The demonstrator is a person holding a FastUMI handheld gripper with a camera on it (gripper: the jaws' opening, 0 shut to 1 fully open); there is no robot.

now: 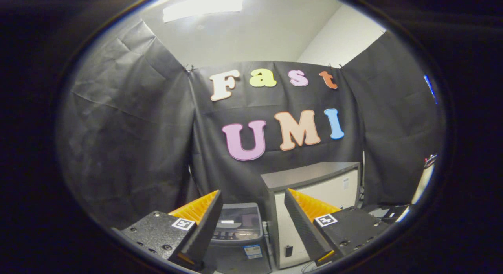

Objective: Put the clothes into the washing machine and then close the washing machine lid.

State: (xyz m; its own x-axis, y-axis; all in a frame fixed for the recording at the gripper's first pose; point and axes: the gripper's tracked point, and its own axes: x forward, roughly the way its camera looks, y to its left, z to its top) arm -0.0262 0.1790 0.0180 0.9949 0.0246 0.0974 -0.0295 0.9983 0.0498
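Tool (pixel 251 227) gapes wide, empty, 2 fingers framing the washing machine (pixel 239 234). Its lid looks light and rigid; take its front edge.

A ceiling lamp (pixel 204 6) glares white overhead; the booth below stays dim. Fisheye bending curves the cloth walls (pixel 125 124) at the edges, where sharpness softens slightly.

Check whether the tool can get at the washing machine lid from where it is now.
Probably yes: the tool is open and holds nothing, and the washing machine lid lies beyond its fingers with nothing between. It still sits some way off.
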